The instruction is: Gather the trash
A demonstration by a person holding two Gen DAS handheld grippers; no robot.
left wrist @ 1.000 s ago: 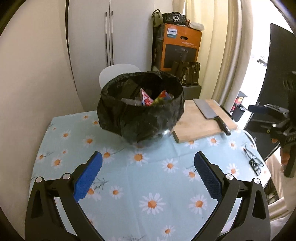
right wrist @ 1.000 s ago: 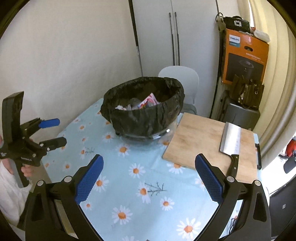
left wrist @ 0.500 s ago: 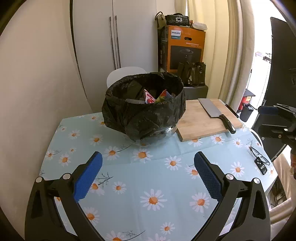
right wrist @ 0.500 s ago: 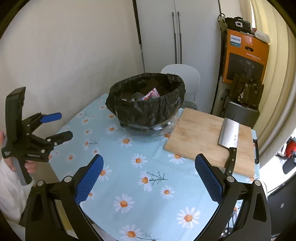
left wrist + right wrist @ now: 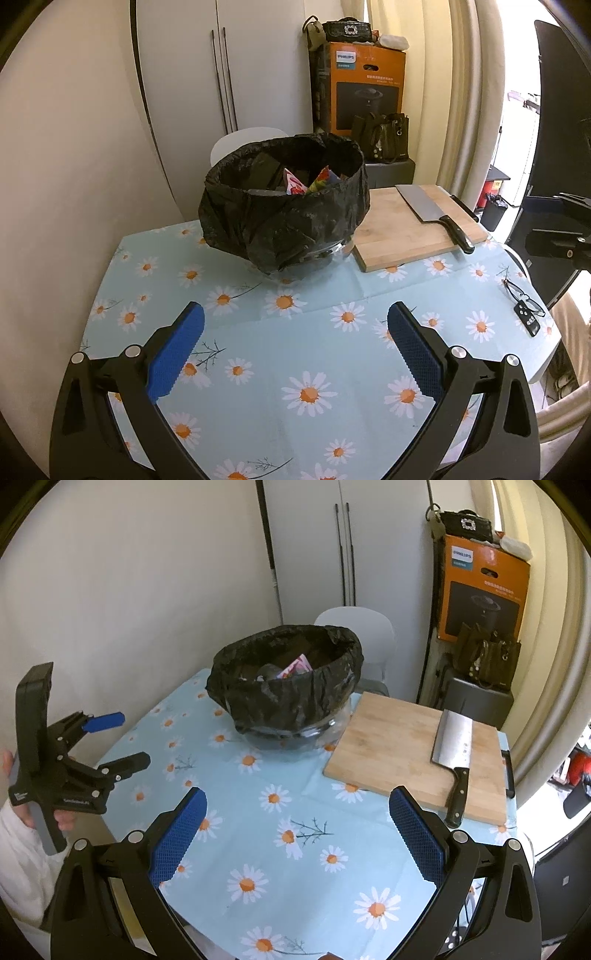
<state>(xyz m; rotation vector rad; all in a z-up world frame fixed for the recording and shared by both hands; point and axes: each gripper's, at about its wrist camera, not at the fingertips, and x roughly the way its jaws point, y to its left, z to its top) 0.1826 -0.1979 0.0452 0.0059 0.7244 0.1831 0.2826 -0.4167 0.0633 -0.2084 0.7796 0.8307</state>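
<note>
Here the left gripper (image 5: 295, 343) hangs above the table (image 5: 332, 369) with its fingers (image 5: 173, 354) spread wide and nothing between the blue, cross-hatched pads; the right gripper (image 5: 297, 827) hangs likewise, its fingers (image 5: 177, 836) parted and empty; the table wears a smooth pale-blue cloth printed with white daisies; toward the far side stands a round glass bowl (image 5: 325, 731) lined with a crinkled black plastic bag (image 5: 284, 210), its rim folded down over the outside; the trash (image 5: 310, 181), glossy red and yellow wrappers among darker pieces, lies inside the bag; just beside the bowl lies a rectangular wooden cutting board (image 5: 399, 749), pale and fine-grained, with a broad steel cleaver (image 5: 452, 753) flat on it, black handle toward the near edge; near the table's right edge, in the left wrist view, lie thin-framed glasses (image 5: 521, 295) and a small black remote (image 5: 528, 321); a white rounded chair back (image 5: 354, 627) shows behind the bowl
</note>
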